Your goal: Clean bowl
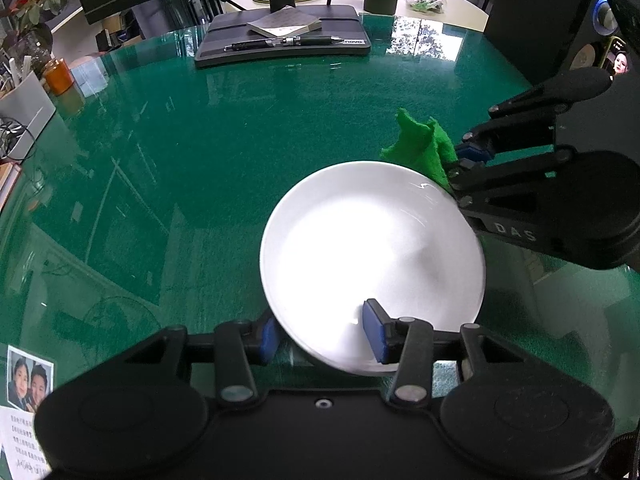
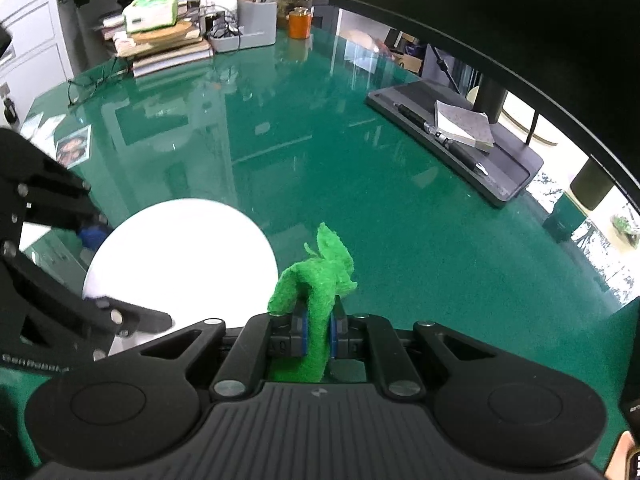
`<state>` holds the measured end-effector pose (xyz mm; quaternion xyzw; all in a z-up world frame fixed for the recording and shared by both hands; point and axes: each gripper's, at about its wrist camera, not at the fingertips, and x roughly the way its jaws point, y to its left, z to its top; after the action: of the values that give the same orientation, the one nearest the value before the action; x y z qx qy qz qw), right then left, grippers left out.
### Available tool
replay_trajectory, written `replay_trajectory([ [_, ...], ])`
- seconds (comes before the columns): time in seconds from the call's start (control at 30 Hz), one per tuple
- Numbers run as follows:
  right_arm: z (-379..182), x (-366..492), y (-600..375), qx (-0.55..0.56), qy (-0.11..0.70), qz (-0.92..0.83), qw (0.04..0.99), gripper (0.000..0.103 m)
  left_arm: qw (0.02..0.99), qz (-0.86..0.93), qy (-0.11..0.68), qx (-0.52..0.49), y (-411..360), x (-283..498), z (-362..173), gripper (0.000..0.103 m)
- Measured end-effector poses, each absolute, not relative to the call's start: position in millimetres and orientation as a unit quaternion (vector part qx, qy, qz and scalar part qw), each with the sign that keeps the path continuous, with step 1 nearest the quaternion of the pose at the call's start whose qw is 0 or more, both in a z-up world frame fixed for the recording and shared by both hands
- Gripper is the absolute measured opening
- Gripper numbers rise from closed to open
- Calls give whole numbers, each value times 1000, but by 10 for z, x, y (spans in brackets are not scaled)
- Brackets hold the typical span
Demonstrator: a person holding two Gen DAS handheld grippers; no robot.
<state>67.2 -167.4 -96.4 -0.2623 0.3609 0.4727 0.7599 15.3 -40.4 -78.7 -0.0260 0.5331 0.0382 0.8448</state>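
We hold the white bowl (image 1: 372,264) tilted above the green glass table (image 1: 200,160), its rim caught in the left gripper (image 1: 324,332): one blue pad (image 1: 376,330) sits inside the bowl against the inner wall and the other pad presses from outside, under the rim, so the jaws are pinching the bowl's near edge. The inside of the bowl is brightly lit and we cannot make out any marks on it. In our right gripper (image 2: 318,330) the jaws are pressed together on a green cloth (image 2: 316,292), which sticks up in a crumpled tuft past the pads and also hangs down below them. From the left wrist view the right gripper (image 1: 456,164) comes in from the right side, with the cloth (image 1: 420,148) just at the bowl's far right rim; we cannot tell whether it is touching. From the right wrist view the bowl (image 2: 180,264) lies just to the left of the cloth. Farther back on the table stands a dark monitor base (image 1: 284,36) carrying a pen (image 1: 284,42) and a small notepad (image 1: 284,22).
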Motion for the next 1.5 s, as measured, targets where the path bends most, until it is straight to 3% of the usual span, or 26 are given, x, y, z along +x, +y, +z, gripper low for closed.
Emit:
replay_trajectory([
  [1.5, -973, 636, -1651, -271, 334, 495, 755, 10, 841, 36, 539, -33, -389, 158, -795, 52],
])
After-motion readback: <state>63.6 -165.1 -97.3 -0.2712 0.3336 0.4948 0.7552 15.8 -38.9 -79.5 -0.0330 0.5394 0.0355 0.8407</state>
